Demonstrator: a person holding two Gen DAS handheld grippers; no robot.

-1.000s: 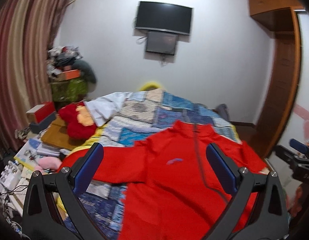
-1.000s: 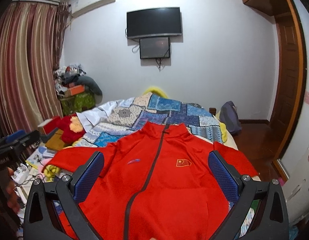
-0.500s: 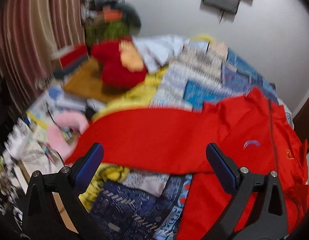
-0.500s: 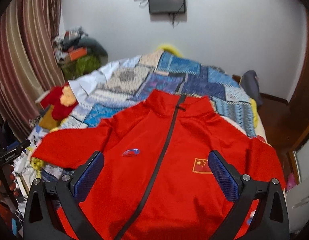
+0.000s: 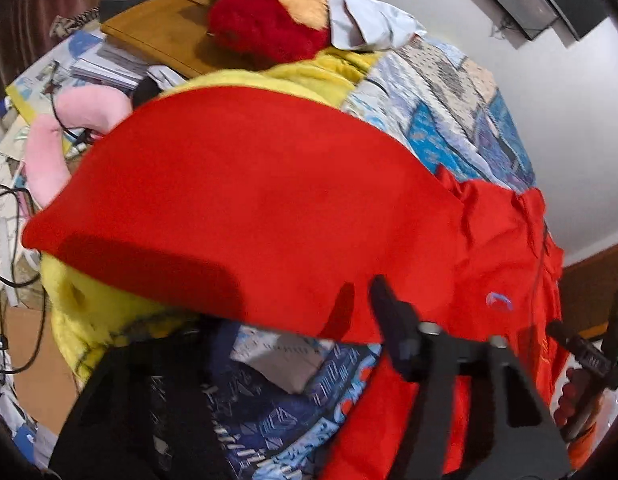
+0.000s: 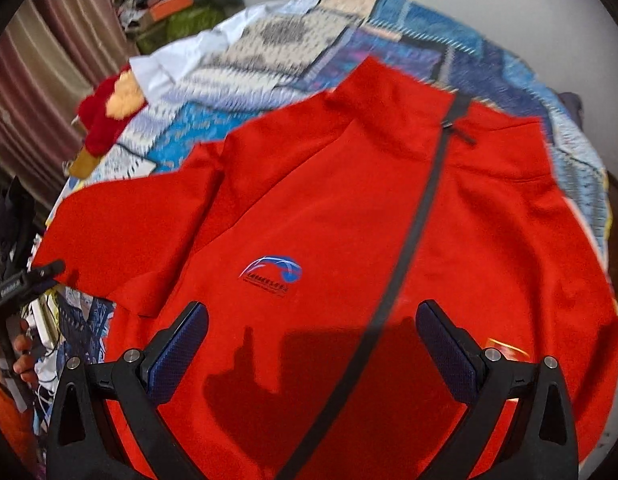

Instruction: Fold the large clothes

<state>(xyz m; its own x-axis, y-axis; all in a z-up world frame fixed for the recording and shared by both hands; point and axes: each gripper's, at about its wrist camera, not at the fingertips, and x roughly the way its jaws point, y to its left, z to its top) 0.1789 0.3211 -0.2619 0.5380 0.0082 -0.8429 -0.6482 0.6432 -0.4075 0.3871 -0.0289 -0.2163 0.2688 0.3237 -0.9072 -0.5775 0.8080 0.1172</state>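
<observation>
A red zip jacket (image 6: 349,216) lies face up on a patchwork quilt (image 6: 269,52), collar at the far end. Its sleeve (image 5: 249,200) stretches out to the left over the bed's edge. My left gripper (image 5: 305,304) is at the sleeve's lower edge with its jaws closing. One finger (image 5: 393,332) shows on top, while the other is hidden under the cloth, and the gap is still wide. My right gripper (image 6: 313,344) hangs open just above the jacket's chest, below the blue logo (image 6: 271,272), and holds nothing.
A red plush toy (image 5: 269,12), a pink cushion (image 5: 69,120), papers and cables crowd the floor left of the bed. A yellow blanket (image 5: 81,300) hangs at the bed's edge. Curtains (image 6: 49,60) and a pile of clothes (image 6: 181,0) stand at the back left.
Both grippers dropped and tipped down toward the jacket. The left one swung out to the sleeve and its jaws narrowed. The right one came in close over the chest, still wide.
</observation>
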